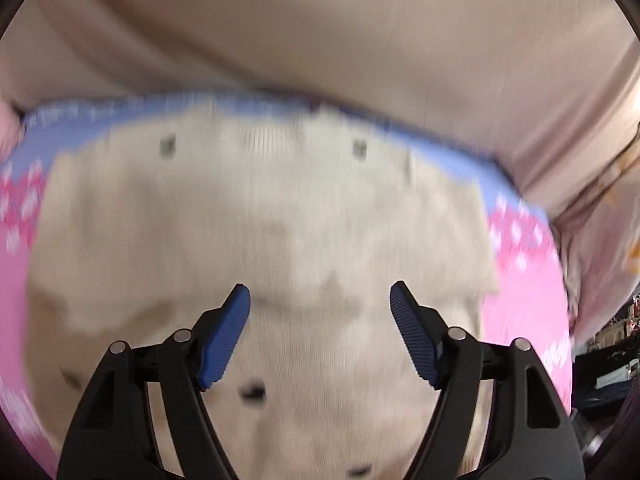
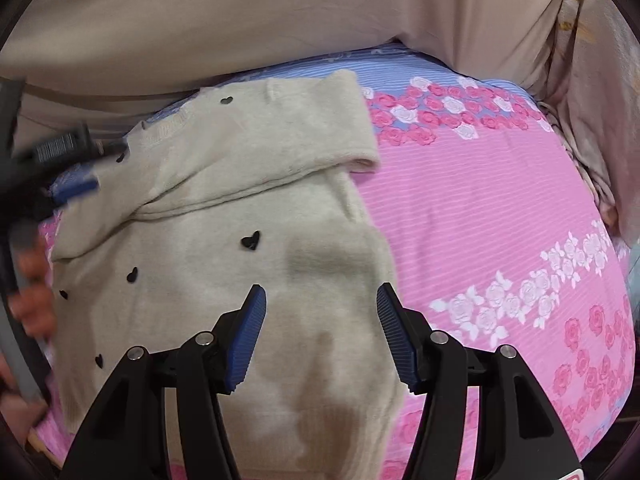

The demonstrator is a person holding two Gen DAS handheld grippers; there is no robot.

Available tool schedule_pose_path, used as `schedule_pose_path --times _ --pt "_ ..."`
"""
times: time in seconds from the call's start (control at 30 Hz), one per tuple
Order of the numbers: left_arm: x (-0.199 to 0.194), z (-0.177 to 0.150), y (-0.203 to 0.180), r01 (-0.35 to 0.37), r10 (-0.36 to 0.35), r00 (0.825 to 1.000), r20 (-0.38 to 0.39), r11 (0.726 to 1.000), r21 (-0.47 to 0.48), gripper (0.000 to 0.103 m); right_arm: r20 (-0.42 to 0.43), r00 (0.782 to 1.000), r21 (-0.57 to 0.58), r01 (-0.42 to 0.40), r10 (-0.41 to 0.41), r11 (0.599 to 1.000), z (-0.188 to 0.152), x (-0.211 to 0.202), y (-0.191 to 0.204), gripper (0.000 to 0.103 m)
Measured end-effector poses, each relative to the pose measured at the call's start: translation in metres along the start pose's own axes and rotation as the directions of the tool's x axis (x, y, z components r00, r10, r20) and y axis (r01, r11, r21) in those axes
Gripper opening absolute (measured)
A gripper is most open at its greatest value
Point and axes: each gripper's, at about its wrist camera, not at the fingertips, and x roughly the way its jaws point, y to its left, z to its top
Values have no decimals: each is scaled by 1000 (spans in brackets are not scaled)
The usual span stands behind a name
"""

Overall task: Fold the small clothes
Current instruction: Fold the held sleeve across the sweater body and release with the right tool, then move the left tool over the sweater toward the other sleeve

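A small cream knit sweater (image 2: 224, 264) with little black hearts lies on a pink and blue floral bed sheet (image 2: 480, 216). One sleeve (image 2: 280, 152) is folded across its upper part. My right gripper (image 2: 320, 300) is open and empty just above the sweater's lower right part. My left gripper (image 1: 320, 296) is open and empty over the sweater (image 1: 260, 220), which is blurred in that view. The left gripper also shows blurred at the left edge of the right wrist view (image 2: 68, 168), by the sweater's far left corner.
A beige cover (image 2: 280, 12) lies bunched along the far side of the bed. A patterned beige cloth (image 2: 588, 120) hangs at the right. The person's hand (image 2: 32, 288) shows at the left edge. Dark clutter (image 1: 612, 352) sits beyond the bed's right side.
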Motion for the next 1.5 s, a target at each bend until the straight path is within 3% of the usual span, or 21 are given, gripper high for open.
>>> schedule_pose_path --times 0.17,0.3,0.5,0.53,0.6,0.73,0.83,0.93,0.97,1.03,1.1,1.2,1.33,1.43,1.5 --pt "-33 -33 29 -94 93 996 -14 994 -58 71 8 993 -109 -118 120 987 49 12 22 60" --pt "-71 -49 71 -176 177 984 -7 972 -154 72 0 976 -126 -215 217 968 105 56 55 63" --pt "-104 -66 102 -257 265 964 14 944 -206 78 -76 985 -115 -160 152 980 147 142 94 62" --pt "-107 -68 105 -262 271 962 15 941 -215 78 -93 986 -107 -149 139 983 148 155 98 59" --pt "-112 -72 110 -257 266 964 9 939 -230 78 -127 975 -85 -193 182 978 150 167 104 7" --pt "-114 -71 117 -251 260 966 5 937 -243 78 40 966 -35 -253 254 967 164 117 91 6" --pt "-110 -68 116 -234 243 970 14 945 -229 78 130 969 15 -212 208 977 162 100 64 7" --pt "-98 -65 111 -229 234 972 -4 950 -212 78 -109 987 -10 -121 119 993 150 159 54 11" --pt "-94 -63 108 -228 230 973 -13 951 -209 78 -107 986 -15 -130 128 991 148 157 52 11" --pt "-91 -62 104 -213 216 976 -10 954 -211 78 1 992 -27 -123 123 992 144 126 43 14" --pt "-89 -63 100 -198 202 979 -4 958 -207 80 67 995 -65 -75 79 995 133 96 38 45" --pt "-83 -64 95 -191 192 981 -13 962 -196 80 30 995 -170 -93 100 981 108 86 52 45" --pt "-82 -60 87 -174 175 984 -11 962 -209 80 -12 992 -362 -119 123 924 81 93 112 43" --pt "-78 -46 74 -158 162 987 11 973 -170 80 -26 986 -311 -164 164 936 74 95 114 38" --pt "-69 -26 54 -142 146 989 35 985 -96 81 -2 990 -249 -136 140 959 69 91 97 38"
